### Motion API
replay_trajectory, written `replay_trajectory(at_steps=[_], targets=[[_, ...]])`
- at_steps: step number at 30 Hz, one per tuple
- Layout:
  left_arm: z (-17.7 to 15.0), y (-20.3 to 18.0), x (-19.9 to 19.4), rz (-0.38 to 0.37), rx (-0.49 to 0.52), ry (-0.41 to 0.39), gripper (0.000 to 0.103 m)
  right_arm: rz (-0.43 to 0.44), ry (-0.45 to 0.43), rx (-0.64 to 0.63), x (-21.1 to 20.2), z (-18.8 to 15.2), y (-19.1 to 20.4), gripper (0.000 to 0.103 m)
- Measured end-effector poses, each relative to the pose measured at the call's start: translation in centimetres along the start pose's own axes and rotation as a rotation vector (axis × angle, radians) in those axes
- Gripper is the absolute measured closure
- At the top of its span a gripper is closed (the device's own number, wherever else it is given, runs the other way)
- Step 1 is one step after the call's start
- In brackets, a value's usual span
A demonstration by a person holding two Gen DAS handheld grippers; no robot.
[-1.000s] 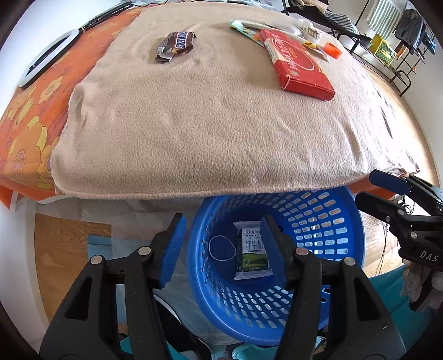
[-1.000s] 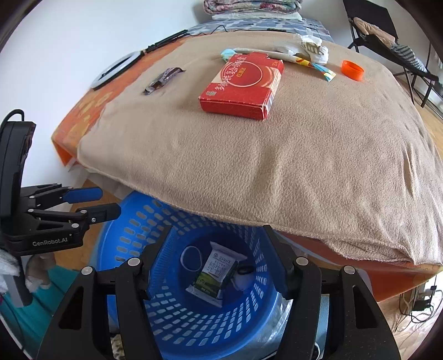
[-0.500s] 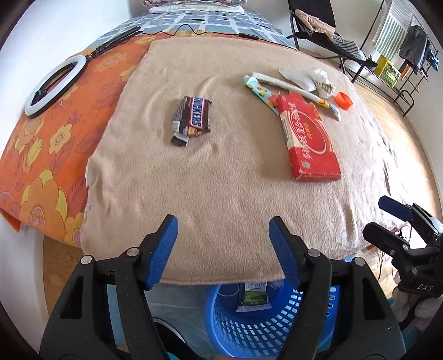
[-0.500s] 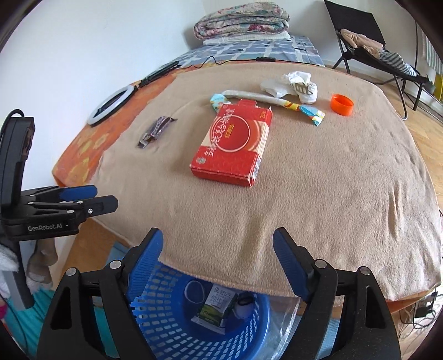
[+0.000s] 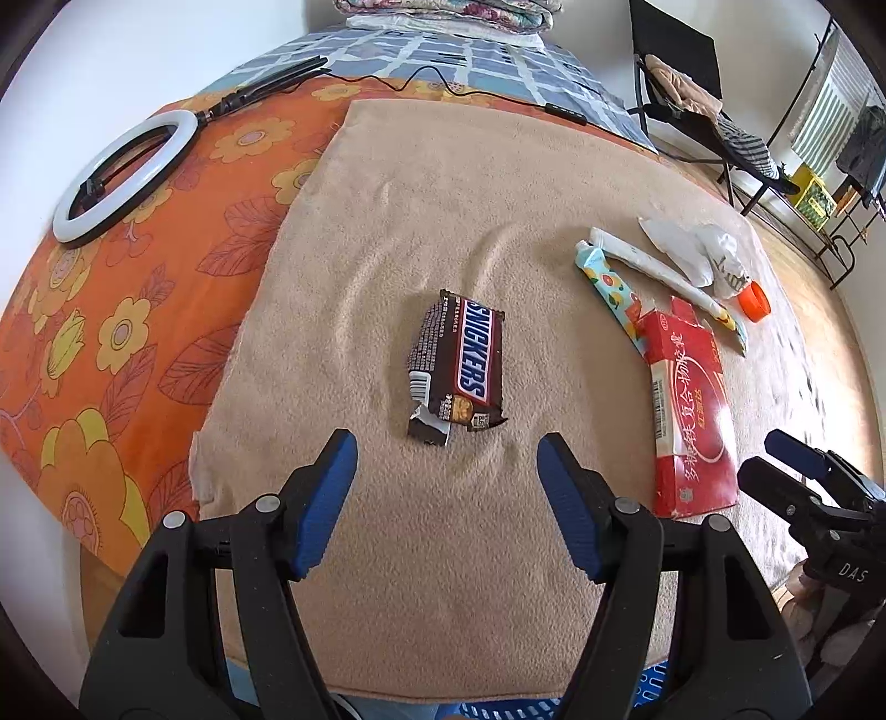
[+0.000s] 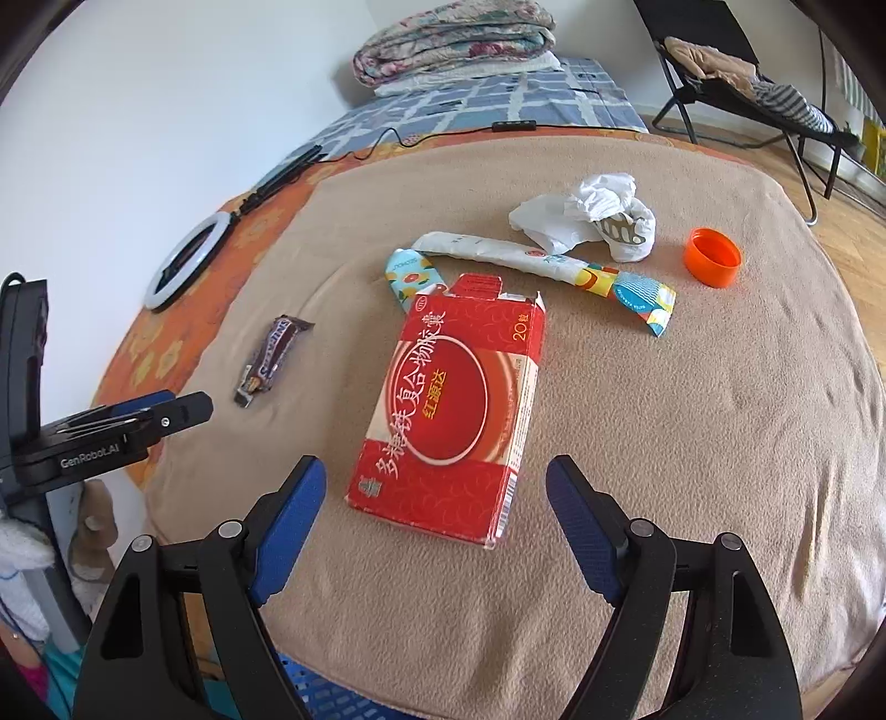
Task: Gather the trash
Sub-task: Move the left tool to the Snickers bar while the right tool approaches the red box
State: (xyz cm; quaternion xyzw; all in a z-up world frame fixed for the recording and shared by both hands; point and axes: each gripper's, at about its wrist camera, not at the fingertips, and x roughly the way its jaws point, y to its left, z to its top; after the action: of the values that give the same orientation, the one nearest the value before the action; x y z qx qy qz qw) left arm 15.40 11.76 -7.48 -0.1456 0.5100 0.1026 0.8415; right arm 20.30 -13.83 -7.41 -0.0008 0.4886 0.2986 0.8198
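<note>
A brown Snickers wrapper (image 5: 458, 368) lies on the beige blanket (image 5: 443, 221), just beyond my open, empty left gripper (image 5: 446, 448). A flat red carton (image 6: 451, 410) lies just ahead of my open, empty right gripper (image 6: 434, 473); it also shows in the left wrist view (image 5: 692, 415). Beyond the carton lie a patterned tube wrapper (image 6: 531, 263), crumpled white paper (image 6: 592, 213) and an orange cap (image 6: 711, 256). A sliver of the blue basket (image 6: 326, 692) shows below the bed edge.
An orange flowered sheet (image 5: 111, 277) with a white ring light (image 5: 124, 171) lies to the left. Folded quilts (image 6: 454, 41) are stacked at the far end. A black folding chair (image 6: 736, 77) stands at the back right on a wooden floor.
Both grippers have risen from above the basket and moved forward over the bed. The left now faces the Snickers wrapper, the right the red carton. The basket has almost dropped from view.
</note>
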Motion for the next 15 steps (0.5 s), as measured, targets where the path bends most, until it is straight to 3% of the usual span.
replay_trajectory(at_steps=[9,13,15], targets=[[2.0,0.3,2.3,-0.018,-0.026,0.025,0.049,-0.025,0.077,0.051,3.4,2.2,-1.0,0.021],[2.6,0.6,3.1,-0.017,-0.036,0.031,0.050,0.057,0.124,0.149,4.6,2.0,-3.3,0.021],[2.8,0.8,3.6,-0.013,-0.038,0.042,0.059,0.103,0.132,0.195,4.9,1.7,-4.4,0.021]])
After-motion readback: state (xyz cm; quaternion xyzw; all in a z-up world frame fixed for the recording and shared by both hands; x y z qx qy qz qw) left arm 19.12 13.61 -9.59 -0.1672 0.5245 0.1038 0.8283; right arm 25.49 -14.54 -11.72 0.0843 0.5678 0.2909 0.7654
